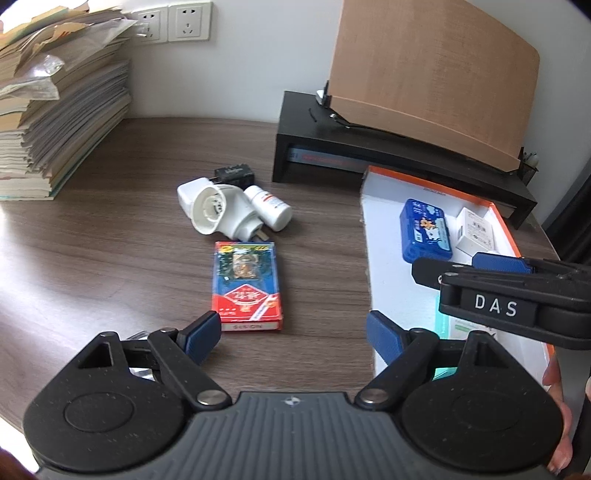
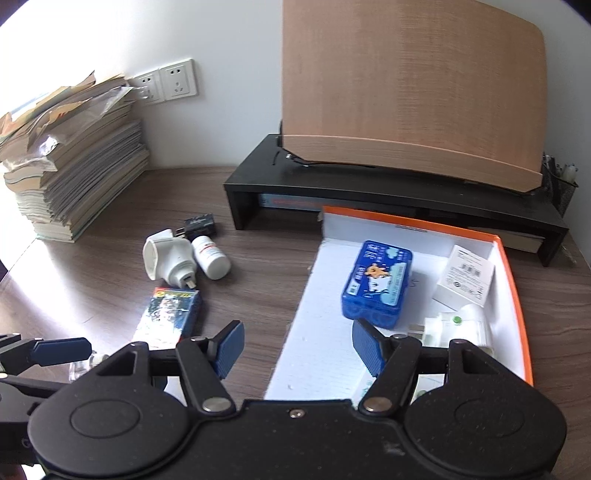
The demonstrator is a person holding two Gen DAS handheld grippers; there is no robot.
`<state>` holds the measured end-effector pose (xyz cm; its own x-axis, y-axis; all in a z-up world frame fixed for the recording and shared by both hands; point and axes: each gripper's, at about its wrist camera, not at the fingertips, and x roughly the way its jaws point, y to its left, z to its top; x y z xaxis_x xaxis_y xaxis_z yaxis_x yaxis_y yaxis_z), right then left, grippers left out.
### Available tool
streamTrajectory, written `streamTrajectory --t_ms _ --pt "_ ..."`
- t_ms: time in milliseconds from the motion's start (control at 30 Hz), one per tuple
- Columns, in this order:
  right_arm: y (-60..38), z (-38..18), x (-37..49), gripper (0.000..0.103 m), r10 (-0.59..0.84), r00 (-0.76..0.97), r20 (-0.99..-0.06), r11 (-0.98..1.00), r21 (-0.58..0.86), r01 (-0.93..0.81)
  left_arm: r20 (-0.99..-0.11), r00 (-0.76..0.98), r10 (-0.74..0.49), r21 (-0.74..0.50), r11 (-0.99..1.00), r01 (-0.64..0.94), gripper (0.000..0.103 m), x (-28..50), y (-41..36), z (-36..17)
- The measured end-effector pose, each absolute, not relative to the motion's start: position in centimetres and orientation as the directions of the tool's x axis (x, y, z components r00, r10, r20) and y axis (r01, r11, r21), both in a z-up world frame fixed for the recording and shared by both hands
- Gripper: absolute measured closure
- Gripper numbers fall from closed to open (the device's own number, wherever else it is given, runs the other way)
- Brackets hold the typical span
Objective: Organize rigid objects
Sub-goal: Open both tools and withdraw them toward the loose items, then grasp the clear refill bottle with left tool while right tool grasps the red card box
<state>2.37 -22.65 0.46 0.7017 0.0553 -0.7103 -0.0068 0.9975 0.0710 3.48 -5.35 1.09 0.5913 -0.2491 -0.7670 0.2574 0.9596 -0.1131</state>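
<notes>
A red and blue card box (image 1: 246,284) lies on the brown desk just ahead of my open, empty left gripper (image 1: 291,332). Behind it lie a white plug adapter (image 1: 218,210), a white bottle (image 1: 269,206) and a small black charger (image 1: 233,173). At the right an orange-rimmed white box (image 2: 513,291) holds a blue case (image 2: 376,282), a white carton (image 2: 464,275) and a white plug (image 2: 461,326). My right gripper (image 2: 295,345) is open and empty over the box's near left edge. It also shows in the left wrist view (image 1: 476,264).
A tall stack of books and papers (image 1: 55,110) stands at the back left. A black monitor riser (image 2: 369,199) with a wooden board (image 2: 406,85) on it stands behind the box. Wall sockets (image 1: 173,20) are on the wall.
</notes>
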Motion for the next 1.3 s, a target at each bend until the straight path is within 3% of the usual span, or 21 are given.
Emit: streamTrajectory --t_ms 333,567,933,1067,1100,1133,1167,1300 --pt "-18.7 -0.2 3.0 0.025 0.094 0.679 -0.728 0.995 0.059 -0.074 -0.767 0.592 -0.246 -0.125 0.963 0.239 0.015 3.4 -1.4 0.4" --pt "-17.0 -1.4 3.2 0.025 0.087 0.657 -0.749 0.996 0.056 -0.068 -0.766 0.586 -0.265 -0.09 0.946 0.311 0.013 3.0 2.7 -2.8" --pt "-15.4 -2.6 3.5 0.025 0.034 0.635 -0.772 0.999 0.045 0.0 -0.73 0.54 -0.419 -0.013 0.799 0.601 0.015 5.3 4.2 -5.4" --pt "-14.9 -3.0 3.9 0.025 0.022 0.626 -0.78 0.998 0.052 0.028 -0.72 0.503 -0.478 -0.002 0.727 0.687 0.022 6.0 4.3 -6.1" --pt "-14.7 -3.1 4.0 0.025 0.024 0.623 -0.782 0.998 0.057 0.033 -0.713 0.497 -0.494 -0.004 0.712 0.702 0.03 6.1 4.4 -6.1" --pt "-14.5 -3.2 4.2 0.025 0.028 0.62 -0.784 0.997 0.063 0.036 -0.707 0.497 -0.504 -0.004 0.706 0.709 0.046 6.1 4.6 -6.0" --pt "-14.3 -3.3 4.4 0.025 0.033 0.618 -0.786 0.997 0.07 0.037 -0.703 0.5 -0.506 -0.006 0.707 0.708 0.053 6.2 4.8 -6.0" --pt "-12.8 -3.9 5.4 0.024 0.062 0.606 -0.793 0.995 0.097 0.026 -0.689 0.503 -0.522 -0.069 0.738 0.671 0.057 6.5 6.1 -5.8"
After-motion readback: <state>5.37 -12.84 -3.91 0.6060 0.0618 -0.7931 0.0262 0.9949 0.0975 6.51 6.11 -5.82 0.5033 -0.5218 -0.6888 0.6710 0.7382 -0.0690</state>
